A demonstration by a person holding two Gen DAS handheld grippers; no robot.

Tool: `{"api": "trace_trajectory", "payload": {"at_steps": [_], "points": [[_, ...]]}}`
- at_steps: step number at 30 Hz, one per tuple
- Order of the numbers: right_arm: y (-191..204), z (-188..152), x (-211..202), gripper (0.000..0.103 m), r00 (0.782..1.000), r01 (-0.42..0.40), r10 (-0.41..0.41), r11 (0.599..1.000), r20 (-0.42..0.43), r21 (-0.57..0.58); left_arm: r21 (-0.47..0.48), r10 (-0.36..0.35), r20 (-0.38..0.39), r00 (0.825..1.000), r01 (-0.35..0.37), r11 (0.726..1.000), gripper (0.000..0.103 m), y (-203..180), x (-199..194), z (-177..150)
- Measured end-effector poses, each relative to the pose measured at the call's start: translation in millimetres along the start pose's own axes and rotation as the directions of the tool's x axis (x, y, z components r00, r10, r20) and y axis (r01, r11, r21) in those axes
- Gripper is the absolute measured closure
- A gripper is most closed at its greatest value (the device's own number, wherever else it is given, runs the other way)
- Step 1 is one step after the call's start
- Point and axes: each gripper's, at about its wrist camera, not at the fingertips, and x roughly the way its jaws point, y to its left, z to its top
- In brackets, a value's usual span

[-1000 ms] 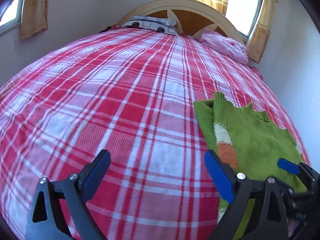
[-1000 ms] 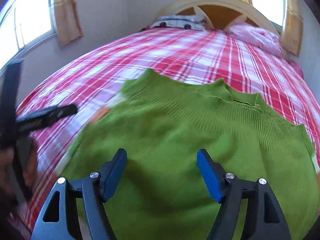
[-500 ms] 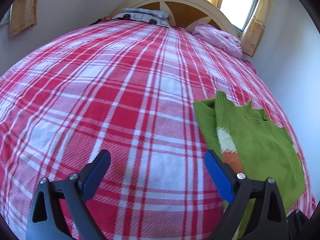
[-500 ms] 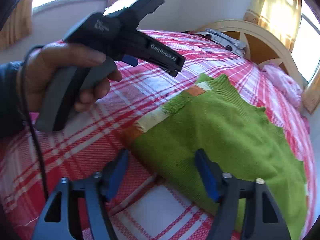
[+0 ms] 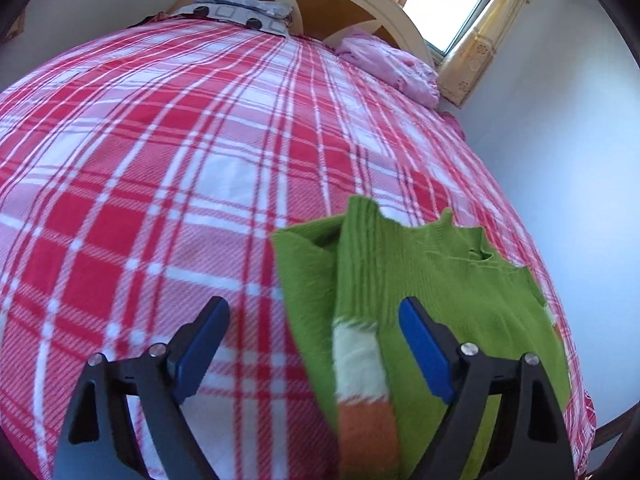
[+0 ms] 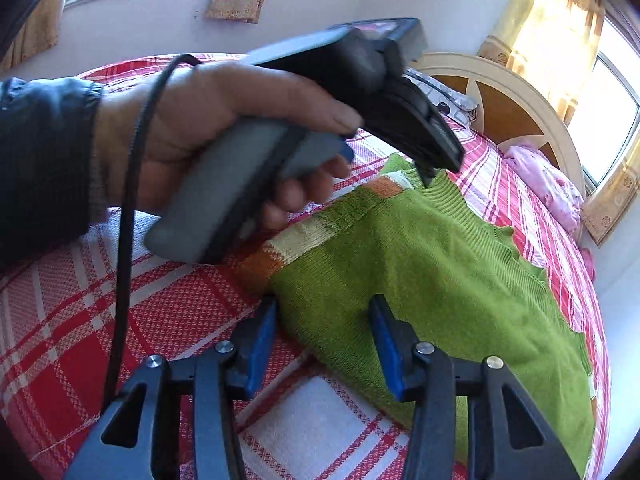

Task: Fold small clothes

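- While the green knit sweater (image 5: 436,292) lies flat on the red plaid bedspread (image 5: 160,168), the left gripper (image 5: 312,344) hangs released over its striped sleeve (image 5: 360,364).
- Right gripper (image 6: 322,344): jaws spread, straddling the sweater's near corner, grasping nothing.
- Left hand (image 6: 224,128): wrapped around the other gripper's handle.

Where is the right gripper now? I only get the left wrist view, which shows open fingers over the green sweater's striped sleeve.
Observer: The right gripper is at the near corner of the green sweater, with that corner between its fingers.
Reviewer: Is it clamped on the knit?
Observer: No, its jaws stand apart, not pinched on the fabric.
Reviewer: What is behind the left gripper, out of my view?
Observer: The left hand wraps its grey handle, and a black cable hangs down from there over the plaid bedspread.
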Motion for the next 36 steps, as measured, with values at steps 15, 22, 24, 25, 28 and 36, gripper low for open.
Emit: {"api": "trace_trajectory", "payload": {"at_steps": [15,22,24,25,28,36], "points": [[14,0,-5,0.086,1.000,0.017,-0.017,0.999,-0.001,-0.039,-0.012,-0.156,0.003,0.988,0.156,0.988,0.089,10,7,-1],[2,-1,-11,0.092,0.999,-0.038,0.038,0.998,0.005,0.043,-0.050,-0.193,0.037,0.980,0.195,0.980,0.091,19,-1,-2],[6,0,-16,0.092,0.999,-0.046,0.046,0.998,0.019,0.034,-0.072,-0.213,0.057,0.975,0.216,0.974,0.091,25,-5,-3],[5,-1,-16,0.092,0.999,-0.050,0.049,0.998,0.021,0.034,-0.089,-0.225,0.063,0.972,0.230,0.969,0.091,29,-5,-4],[-2,-2,-14,0.092,0.997,-0.073,0.072,0.995,0.009,0.067,-0.091,-0.208,0.041,0.977,0.211,0.973,0.092,28,0,-3],[-37,-4,-24,0.093,0.982,-0.188,0.176,0.955,0.073,0.228,-0.151,-0.268,0.047,0.962,0.272,0.950,0.092,35,-5,0]]}}
